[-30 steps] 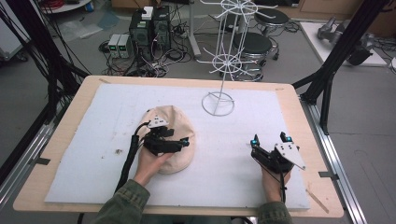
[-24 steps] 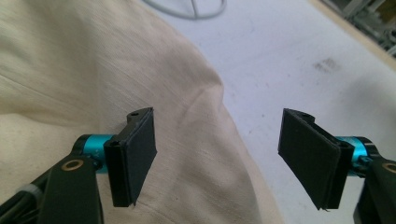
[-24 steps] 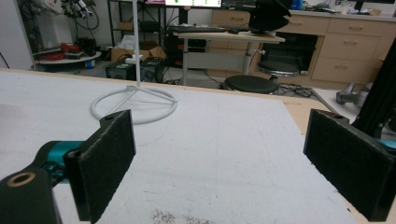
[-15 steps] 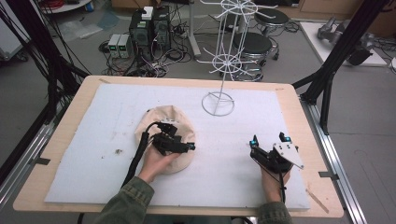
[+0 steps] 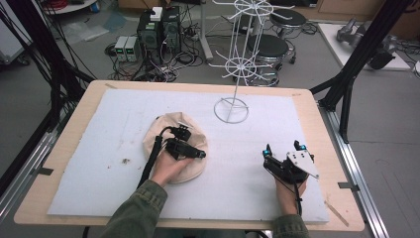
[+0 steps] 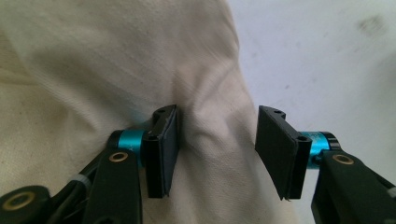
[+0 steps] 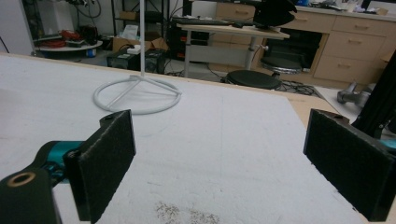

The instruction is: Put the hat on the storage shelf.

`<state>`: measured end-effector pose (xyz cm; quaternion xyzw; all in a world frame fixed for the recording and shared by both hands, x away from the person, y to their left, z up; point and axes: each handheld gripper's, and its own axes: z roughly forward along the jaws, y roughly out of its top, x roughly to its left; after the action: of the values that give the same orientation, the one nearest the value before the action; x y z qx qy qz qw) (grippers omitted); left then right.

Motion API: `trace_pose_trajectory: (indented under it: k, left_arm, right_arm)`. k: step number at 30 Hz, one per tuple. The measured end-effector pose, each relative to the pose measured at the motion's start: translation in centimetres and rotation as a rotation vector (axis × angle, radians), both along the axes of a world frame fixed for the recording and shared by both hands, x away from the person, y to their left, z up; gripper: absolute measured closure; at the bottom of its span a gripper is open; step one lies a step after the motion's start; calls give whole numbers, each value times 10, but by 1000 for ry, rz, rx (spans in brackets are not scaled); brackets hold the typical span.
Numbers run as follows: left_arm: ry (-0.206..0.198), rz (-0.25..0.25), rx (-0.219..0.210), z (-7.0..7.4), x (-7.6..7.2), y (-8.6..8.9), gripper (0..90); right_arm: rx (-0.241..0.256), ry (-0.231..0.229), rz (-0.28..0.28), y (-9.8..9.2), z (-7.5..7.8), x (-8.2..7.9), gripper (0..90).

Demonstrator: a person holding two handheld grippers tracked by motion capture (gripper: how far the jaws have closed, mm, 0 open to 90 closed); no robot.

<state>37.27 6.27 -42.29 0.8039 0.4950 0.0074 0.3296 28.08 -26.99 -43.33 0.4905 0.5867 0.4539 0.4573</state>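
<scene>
While one cream hat (image 5: 174, 148) lies flat, the left gripper (image 6: 217, 149) straddles its fabric half-open, pointing three o'clock; the right gripper (image 5: 282, 149) rests wide open, empty.

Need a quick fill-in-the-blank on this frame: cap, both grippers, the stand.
1. The left gripper has its jaws ____ astride a fold of the beige cap.
2. The right gripper holds ____.
3. The white wire stand stands on the white ____ covering the table.

Missing words: open; nothing; mat
</scene>
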Motion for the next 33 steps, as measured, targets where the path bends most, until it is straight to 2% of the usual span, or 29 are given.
trace_pose_trajectory:
  k: [2, 4, 7, 12, 15, 16, 18, 19, 20, 21, 27, 33]
  left_arm:
    - [10, -24, 74, 3, 3, -10, 448]
    - [18, -29, 82, 3, 4, -10, 452]
    - [34, -29, 61, 3, 6, -6, 497]
    - [32, -28, 27, 2, 6, -5, 583]
    - [31, -16, -24, 1, 6, -1, 644]
    - [31, -16, -24, 1, 6, -1, 662]
    - [41, -9, -94, -1, 7, 5, 707]
    - [41, -9, -94, -1, 7, 5, 723]
    - [44, -3, -129, -1, 6, 8, 735]
    - [38, -10, -142, -2, 6, 9, 744]
    - [11, -32, -185, 0, 2, 11, 788]
    - [-2, -63, -193, 1, -1, 14, 794]
  right_arm:
    - [2, -1, 2, 1, 0, 0, 81]
    - [1, -3, 2, 1, 0, 0, 81]
    - [1, 0, 5, 2, 0, 0, 81]
    - [1, -2, 2, 1, 0, 0, 81]
    - [-1, 0, 1, 1, 0, 1, 81]
    - [-1, 0, 1, 1, 0, 1, 81]
    - [-3, -2, 6, 1, 0, 0, 81]
    - [-4, 0, 6, 2, 0, 0, 81]
    - [-5, -1, 6, 1, 0, 0, 81]
    - [-5, -2, 7, 1, 0, 0, 81]
    - [-3, -1, 5, 0, 0, 0, 81]
    - [-6, -5, 6, 0, 0, 0, 81]
